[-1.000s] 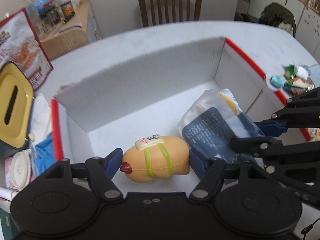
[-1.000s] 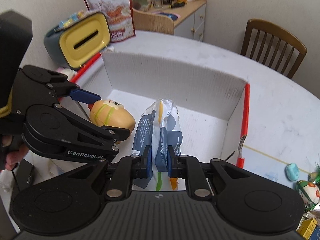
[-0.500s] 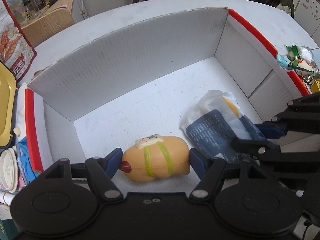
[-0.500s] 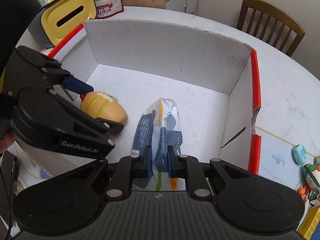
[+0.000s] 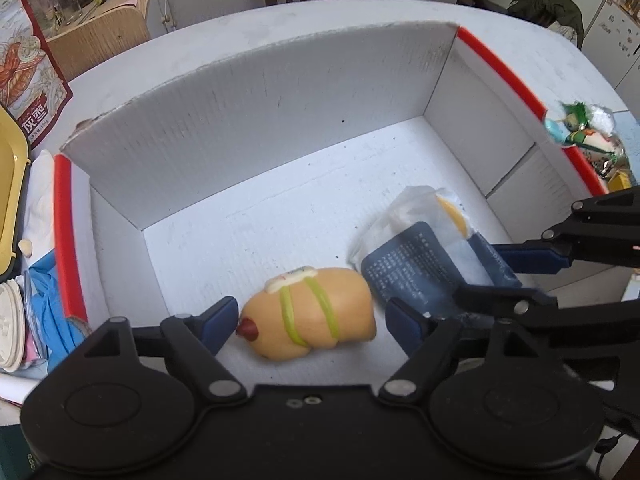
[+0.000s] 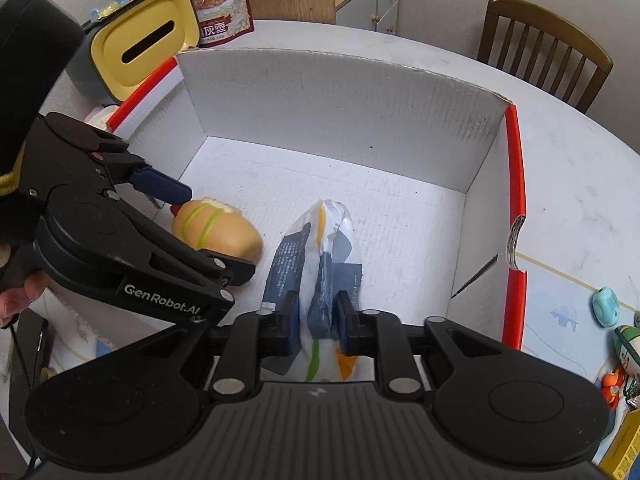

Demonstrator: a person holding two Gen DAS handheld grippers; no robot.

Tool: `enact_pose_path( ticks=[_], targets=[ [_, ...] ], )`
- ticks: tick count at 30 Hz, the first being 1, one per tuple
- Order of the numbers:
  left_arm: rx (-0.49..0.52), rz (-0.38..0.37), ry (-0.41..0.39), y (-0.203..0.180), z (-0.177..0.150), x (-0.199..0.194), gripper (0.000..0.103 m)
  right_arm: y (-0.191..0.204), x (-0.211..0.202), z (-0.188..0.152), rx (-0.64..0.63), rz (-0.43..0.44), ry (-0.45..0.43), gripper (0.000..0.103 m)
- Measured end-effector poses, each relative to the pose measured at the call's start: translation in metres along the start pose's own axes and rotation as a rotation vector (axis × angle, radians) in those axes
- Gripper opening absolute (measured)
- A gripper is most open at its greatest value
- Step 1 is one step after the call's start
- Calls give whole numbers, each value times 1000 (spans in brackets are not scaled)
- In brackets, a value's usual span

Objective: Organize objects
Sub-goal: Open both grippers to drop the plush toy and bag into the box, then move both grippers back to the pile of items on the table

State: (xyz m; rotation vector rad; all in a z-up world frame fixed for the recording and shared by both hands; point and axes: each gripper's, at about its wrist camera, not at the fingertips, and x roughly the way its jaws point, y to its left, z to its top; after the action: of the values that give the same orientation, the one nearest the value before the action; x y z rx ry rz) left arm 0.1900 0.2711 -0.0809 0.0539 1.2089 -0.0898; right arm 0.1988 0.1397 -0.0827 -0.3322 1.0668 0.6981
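Observation:
A white cardboard box (image 5: 260,120) with red edges stands open on the table. On its floor lies a tan hot-dog toy (image 5: 316,312) with green stripes. My left gripper (image 5: 312,322) straddles the toy; its jaws are opening and a gap shows at each pad. Beside the toy, to the right, lies a navy and white snack packet (image 5: 416,264). In the right wrist view my right gripper (image 6: 318,320) has the packet's (image 6: 316,248) near end between its pads; its jaws are opening and loosening from it. The toy (image 6: 216,232) and box wall (image 6: 340,100) show there too.
A yellow tissue box (image 6: 140,48) and a printed snack bag (image 5: 24,80) stand left of the box. Small toys (image 5: 580,132) lie on the table to its right. A wooden chair (image 6: 540,48) is behind. A blue cloth (image 5: 44,304) lies at the near left.
Both grippers sank into the box with their loads. The left pads have come off the toy's ends. The right pads have parted a little around the packet.

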Motion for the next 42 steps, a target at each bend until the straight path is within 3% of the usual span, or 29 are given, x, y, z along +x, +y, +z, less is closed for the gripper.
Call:
enact_pose_path(
  ticks=[5,9,28,42],
  targets=[
    [-6,-4,-40,-2,-3,-12,84,-3,-12,0,18,12,-25,32],
    [-15,-2,-74,-2,-6,-23,87,-6,-25,-1,30,15,-58,51],
    [-38,-27,-275,-22,-26,-84,101,-13,-94,-23,50,42,-184,63],
    [-83,-38,-432,-83,-22,-107,103,-68,-140,-61,62,29,-277,75]
  ],
)
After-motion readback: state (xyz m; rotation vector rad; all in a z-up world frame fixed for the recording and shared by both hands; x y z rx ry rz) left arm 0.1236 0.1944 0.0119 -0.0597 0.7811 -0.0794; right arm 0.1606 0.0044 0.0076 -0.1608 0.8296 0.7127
